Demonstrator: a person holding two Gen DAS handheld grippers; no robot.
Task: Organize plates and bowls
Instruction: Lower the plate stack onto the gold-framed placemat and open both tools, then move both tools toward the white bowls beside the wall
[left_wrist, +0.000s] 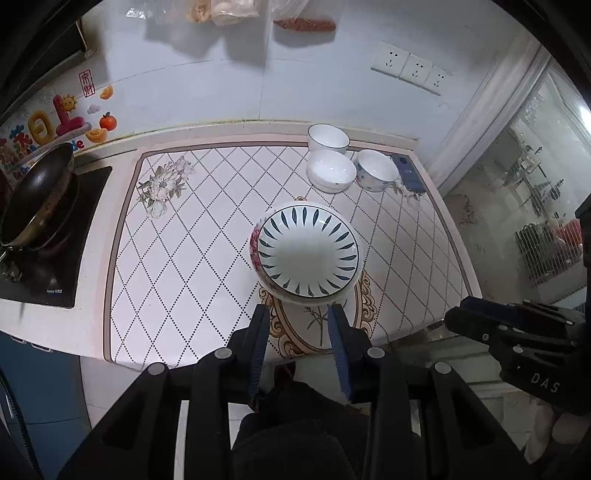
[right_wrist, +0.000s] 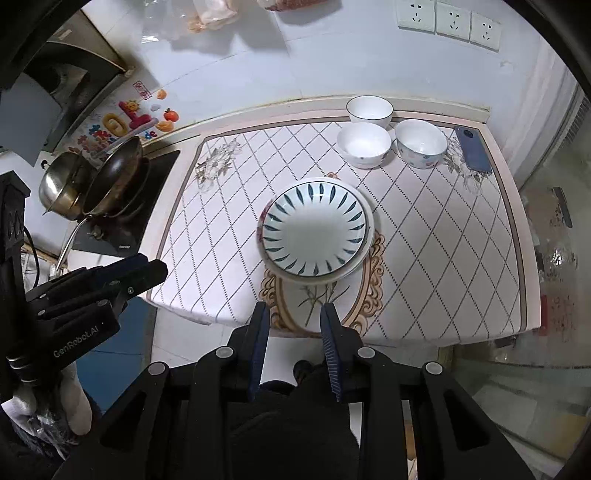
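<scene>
Plates (left_wrist: 308, 251) stacked mid-counter, three bowls (right_wrist: 364, 144) behind | your left gripper (left_wrist: 298, 312), marked "GenRobot.AI", and right gripper (right_wrist: 291, 310), marked "DAS": jaws slightly parted, both empty, above counter (right_wrist: 443, 258).

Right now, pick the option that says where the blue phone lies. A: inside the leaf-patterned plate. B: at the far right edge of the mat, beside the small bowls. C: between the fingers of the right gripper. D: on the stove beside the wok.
B: the blue phone lies flat at the mat's far right edge, just right of the flower-dotted small bowl, with nothing held by either gripper.
</scene>
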